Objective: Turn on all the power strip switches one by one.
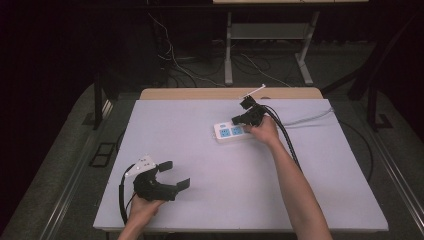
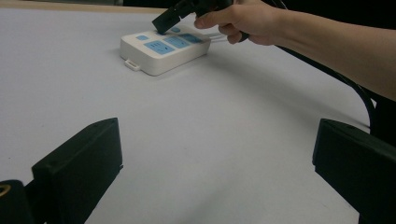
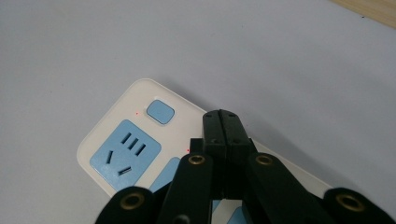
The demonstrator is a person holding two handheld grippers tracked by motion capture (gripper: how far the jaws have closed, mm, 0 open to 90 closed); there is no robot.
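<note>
Hovering the right gripper (image 3: 224, 122), jaws pressed together and empty, just beside the switch button (image 3: 160, 112) on the power strip (image 1: 235, 131) near the table's far edge, unpressed yet by appearances; left gripper (image 1: 175, 174) wide open, idle near the front-left corner.

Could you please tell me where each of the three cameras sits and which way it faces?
High view: above the person's side, looking forward and down on the table; both forearms, left gripper and right gripper show.
Left gripper view: rides the left gripper, looking across the table between its open jaws at the power strip and the right hand.
Right gripper view: rides the right gripper, looking down its shut jaws at the power strip's blue button.
All three share the power strip.
</note>
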